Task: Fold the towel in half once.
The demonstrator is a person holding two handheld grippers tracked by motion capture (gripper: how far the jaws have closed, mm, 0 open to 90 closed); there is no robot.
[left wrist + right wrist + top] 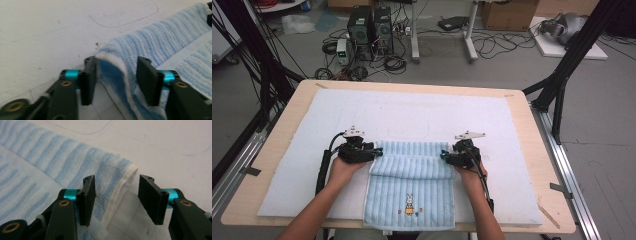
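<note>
A light blue striped towel (412,187) with a small rabbit picture lies on the white mat (422,112), its far end folded back toward me. My left gripper (377,152) is at the fold's left corner. In the left gripper view this gripper (116,75) stands open, with the raised edge of the towel (160,42) between its jaws and no pad pressing. My right gripper (444,156) is at the fold's right corner. In the right gripper view it (116,195) is open too, with the hem of the towel (62,162) lying loose between its jaws.
The mat covers most of the wooden table (282,135). The towel's near end hangs at the table's front edge. Black frame posts (562,70) stand at both sides. Computer towers (369,27) and cables sit on the floor beyond the table.
</note>
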